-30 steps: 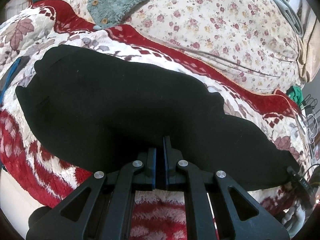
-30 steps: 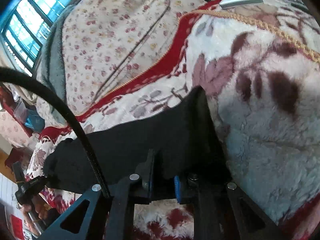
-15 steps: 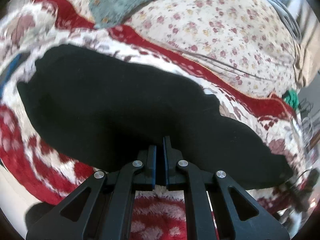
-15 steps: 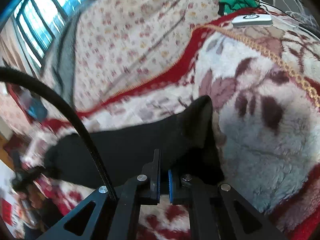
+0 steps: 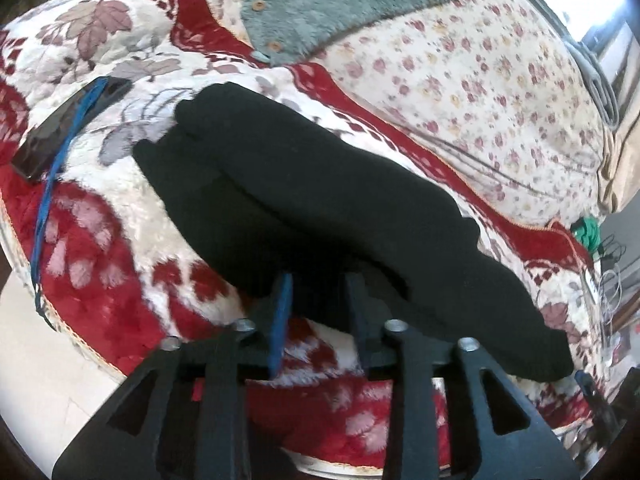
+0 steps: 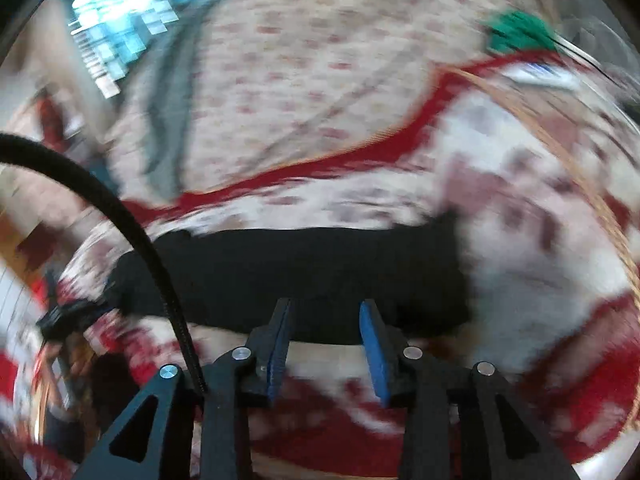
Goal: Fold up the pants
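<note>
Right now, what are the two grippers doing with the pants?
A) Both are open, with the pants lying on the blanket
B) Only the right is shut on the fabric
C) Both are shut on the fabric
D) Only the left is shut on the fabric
A: the left gripper and the right gripper both show a clear gap between their fingers, and the pants lie folded lengthwise on the blanket.

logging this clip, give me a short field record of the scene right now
garment: black pants, lying lengthwise as a long strip
surface: red and white floral blanket
left gripper: jaws open, at the pants' near edge
right gripper: jaws open, at the pants' near edge
other items: green fleece garment; dark flat object with blue strap
right view: motion-blurred
</note>
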`<state>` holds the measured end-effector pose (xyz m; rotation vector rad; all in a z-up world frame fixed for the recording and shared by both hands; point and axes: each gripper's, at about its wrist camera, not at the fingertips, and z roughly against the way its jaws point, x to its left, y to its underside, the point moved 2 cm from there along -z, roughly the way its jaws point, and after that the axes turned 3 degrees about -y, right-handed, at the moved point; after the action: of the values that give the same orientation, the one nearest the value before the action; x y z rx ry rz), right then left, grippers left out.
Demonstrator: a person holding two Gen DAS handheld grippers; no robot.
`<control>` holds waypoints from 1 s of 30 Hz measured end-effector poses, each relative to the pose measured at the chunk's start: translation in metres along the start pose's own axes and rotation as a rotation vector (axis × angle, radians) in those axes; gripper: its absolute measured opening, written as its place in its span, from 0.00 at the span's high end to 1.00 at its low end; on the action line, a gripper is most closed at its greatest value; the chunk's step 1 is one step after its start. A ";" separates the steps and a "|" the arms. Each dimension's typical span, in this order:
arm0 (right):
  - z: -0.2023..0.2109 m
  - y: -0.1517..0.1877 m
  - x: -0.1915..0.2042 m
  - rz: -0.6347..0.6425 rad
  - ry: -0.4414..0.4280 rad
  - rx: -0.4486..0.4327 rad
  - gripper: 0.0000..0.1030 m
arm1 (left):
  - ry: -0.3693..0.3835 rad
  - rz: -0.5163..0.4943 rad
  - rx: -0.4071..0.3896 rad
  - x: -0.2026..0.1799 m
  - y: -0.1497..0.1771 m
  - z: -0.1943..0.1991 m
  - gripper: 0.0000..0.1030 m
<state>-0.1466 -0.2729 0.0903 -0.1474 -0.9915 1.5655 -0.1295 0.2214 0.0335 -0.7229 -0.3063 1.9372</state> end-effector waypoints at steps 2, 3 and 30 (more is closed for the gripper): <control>-0.018 0.000 0.035 0.092 -0.088 -0.012 0.56 | 0.009 0.025 0.000 0.006 -0.004 -0.003 0.62; -0.033 0.001 0.054 0.134 -0.147 -0.009 0.56 | 0.013 0.035 0.003 0.008 -0.005 -0.004 0.62; -0.268 0.002 0.269 0.682 -0.260 0.147 0.66 | 0.200 0.201 -0.014 0.045 -0.073 -0.044 0.50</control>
<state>-0.0624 0.0931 0.0350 -0.1954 -1.0830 2.3205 -0.0637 0.2913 0.0198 -0.9801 -0.1281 2.0318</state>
